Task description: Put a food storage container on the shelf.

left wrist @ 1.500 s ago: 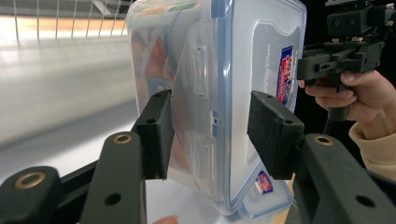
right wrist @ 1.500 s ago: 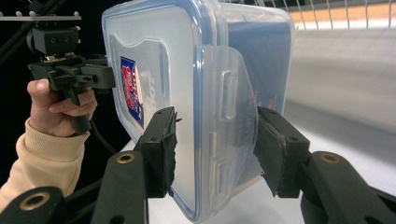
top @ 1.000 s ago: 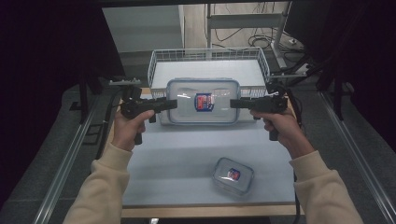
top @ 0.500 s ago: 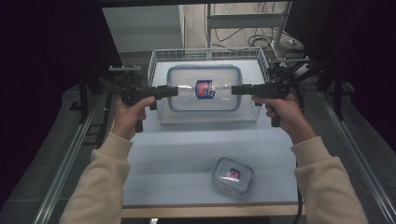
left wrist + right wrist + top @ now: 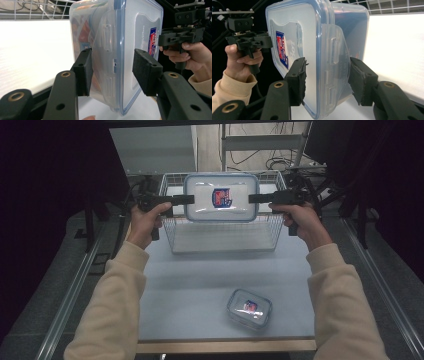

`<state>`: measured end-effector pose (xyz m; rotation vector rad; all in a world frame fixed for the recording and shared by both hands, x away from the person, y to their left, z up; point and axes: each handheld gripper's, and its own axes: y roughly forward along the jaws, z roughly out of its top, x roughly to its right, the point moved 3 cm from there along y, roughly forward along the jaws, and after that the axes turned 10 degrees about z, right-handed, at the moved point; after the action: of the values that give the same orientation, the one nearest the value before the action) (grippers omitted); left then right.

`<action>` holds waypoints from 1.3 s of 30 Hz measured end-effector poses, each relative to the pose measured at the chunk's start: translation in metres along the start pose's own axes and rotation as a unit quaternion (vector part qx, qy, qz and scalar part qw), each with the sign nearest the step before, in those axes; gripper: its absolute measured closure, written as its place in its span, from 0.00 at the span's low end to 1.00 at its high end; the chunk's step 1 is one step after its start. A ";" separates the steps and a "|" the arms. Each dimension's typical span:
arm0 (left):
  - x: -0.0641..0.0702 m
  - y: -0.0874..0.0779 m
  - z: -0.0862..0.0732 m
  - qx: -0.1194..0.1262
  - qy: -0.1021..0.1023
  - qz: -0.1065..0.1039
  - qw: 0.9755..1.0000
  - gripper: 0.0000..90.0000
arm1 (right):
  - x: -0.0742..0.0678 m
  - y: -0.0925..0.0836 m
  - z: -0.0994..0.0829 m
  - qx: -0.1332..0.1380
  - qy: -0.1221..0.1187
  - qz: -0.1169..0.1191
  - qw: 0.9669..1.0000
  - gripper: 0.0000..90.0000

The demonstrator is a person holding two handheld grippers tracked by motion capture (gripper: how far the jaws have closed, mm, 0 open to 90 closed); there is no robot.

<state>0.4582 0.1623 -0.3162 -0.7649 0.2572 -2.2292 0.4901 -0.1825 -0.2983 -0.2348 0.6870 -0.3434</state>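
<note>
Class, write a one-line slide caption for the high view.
Two grippers, left and right, hold a lidded plastic box above a wire basket.

large clear plastic food container [image 5: 221,198], rectangular with rounded corners, blue-rimmed snap-lock lid on, red/blue label at lid centre. held level in the air above the wire basket [image 5: 223,238], lid up, long axis running left to right. gripped at both short ends over the side latch flaps. something coloured shows through the wall, can't tell what.
</note>
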 end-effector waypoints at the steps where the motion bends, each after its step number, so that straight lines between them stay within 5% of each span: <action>1: -0.002 0.002 0.001 0.000 -0.002 0.000 1.000 0.58 | 0.003 0.001 0.002 -0.001 0.002 -0.001 1.000 0.56; 6: -0.010 0.012 0.006 -0.006 -0.003 0.003 1.000 0.58 | 0.017 0.006 0.008 0.000 0.017 -0.004 1.000 0.55; 21: -0.032 0.035 0.019 -0.018 -0.060 0.011 0.998 0.57 | 0.044 0.019 0.024 0.010 0.053 -0.014 0.998 0.54; 30: -0.046 0.048 0.024 -0.010 -0.128 0.005 0.992 0.56 | 0.057 0.024 0.031 0.039 0.101 -0.020 0.994 0.53; 36: -0.051 0.055 0.023 -0.014 -0.134 0.022 0.991 0.49 | 0.064 0.030 0.032 0.059 0.130 -0.030 0.989 0.49; 39: -0.052 0.057 0.021 -0.012 -0.131 0.029 0.991 0.48 | 0.067 0.034 0.030 0.053 0.128 -0.062 0.988 0.44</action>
<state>0.5334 0.1609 -0.3453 -1.0395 0.1747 -2.0481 0.5660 -0.1740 -0.3254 -0.1334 0.9059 -0.5335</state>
